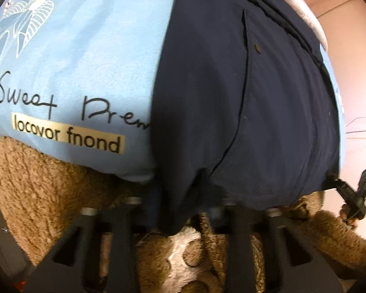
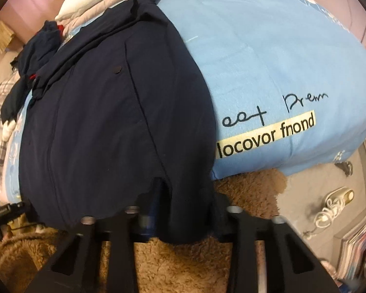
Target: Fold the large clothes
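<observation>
Both the left gripper (image 1: 180,219) and right gripper (image 2: 183,219) have jaws apart at the near hem of the dark navy cloth garment (image 1: 244,109); clamp before lifting evenly.

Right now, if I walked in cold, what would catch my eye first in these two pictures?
A large dark navy garment with one small brown button lies spread over a light blue quilt, its hem hanging over the near edge. Next, the black lettering on a cream strip printed on the quilt, right of the garment. Below both runs a shaggy brown fleece blanket.
</observation>
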### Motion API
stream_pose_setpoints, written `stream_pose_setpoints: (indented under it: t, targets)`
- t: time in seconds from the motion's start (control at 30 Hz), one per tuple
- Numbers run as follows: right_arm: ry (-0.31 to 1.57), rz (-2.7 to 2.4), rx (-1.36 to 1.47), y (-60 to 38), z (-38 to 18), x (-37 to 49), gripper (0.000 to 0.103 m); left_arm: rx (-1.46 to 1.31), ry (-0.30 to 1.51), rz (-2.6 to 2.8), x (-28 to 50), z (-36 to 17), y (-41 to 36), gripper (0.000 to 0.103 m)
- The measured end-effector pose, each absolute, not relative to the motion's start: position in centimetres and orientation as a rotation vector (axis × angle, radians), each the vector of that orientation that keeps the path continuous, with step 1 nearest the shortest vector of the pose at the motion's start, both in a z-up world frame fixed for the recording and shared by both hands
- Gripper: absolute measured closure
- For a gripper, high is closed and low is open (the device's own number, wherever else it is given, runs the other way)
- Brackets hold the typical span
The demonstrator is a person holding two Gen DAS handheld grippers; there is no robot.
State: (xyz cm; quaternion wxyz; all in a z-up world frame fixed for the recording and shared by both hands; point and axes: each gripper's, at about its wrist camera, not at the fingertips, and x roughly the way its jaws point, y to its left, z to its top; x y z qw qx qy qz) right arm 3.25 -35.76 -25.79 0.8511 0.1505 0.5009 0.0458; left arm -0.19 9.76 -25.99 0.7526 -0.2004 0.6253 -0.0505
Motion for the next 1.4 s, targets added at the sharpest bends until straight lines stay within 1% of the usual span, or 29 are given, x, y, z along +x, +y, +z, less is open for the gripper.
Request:
stream_pose_setpoints:
  t: [0.03,0.07,0.17,0.27,0.43,0.57,0.6,0.63,0.83,1.03,1.17,1.23,1.3,1.4]
  targets:
    - [1.051,0.123,0.343,-35.8,-25.5,3.2,0.090,-0.465,1.361,-0.126,-0.2,-25.9,9.9,0.095]
    - [1.048,0.135,0.359,-35.9,-25.4,3.2,0.093,-0.488,1.356,-0.124,-0.2,-25.7,10.2,0.095]
    - [1.017,0.176,0.396,-35.8,-24.2,3.2,0.095,-0.514,1.310,-0.125,0.2,-23.9,10.4,0.097]
    - [0.954,0.272,0.474,-36.0,-22.2,3.6,0.095,-0.540,1.235,-0.174,1.1,-21.4,10.0,0.098]
    - [0.868,0.351,0.508,-35.7,-18.9,5.5,0.095,-0.558,1.097,-0.216,3.2,-17.6,10.5,0.098]
    - [0.813,0.382,0.539,-35.6,-17.3,7.8,0.095,-0.575,1.037,-0.193,5.5,-16.5,11.2,0.098]
    - [0.801,0.380,0.546,-35.6,-17.0,8.3,0.095,-0.582,1.025,-0.178,6.2,-16.5,11.4,0.102]
    - [0.785,0.382,0.556,-35.7,-16.7,9.1,0.095,-0.585,1.013,-0.163,6.5,-16.4,11.6,0.102]
    - [0.762,0.365,0.621,-35.9,-16.6,12.8,0.095,-0.614,1.023,-0.107,11.0,-16.6,12.5,0.102]
    - [0.789,0.315,0.603,-34.2,-17.1,16.1,0.095,-0.542,1.049,-0.090,10.1,-16.0,13.5,0.102]
    - [0.810,0.277,0.617,-34.8,-17.6,18.1,0.095,-0.511,1.017,-0.044,8.9,-14.9,15.1,0.097]
    - [0.824,0.249,0.616,-35.0,-17.9,18.9,0.095,-0.504,0.971,-0.009,8.3,-13.6,16.5,0.088]
    - [0.834,0.232,0.633,-35.2,-18.3,19.8,0.096,-0.508,0.946,0.014,8.1,-12.9,17.6,0.084]
    - [0.843,0.197,0.661,-35.6,-18.9,21.0,0.096,-0.512,0.947,0.011,8.2,-13.0,18.2,0.084]
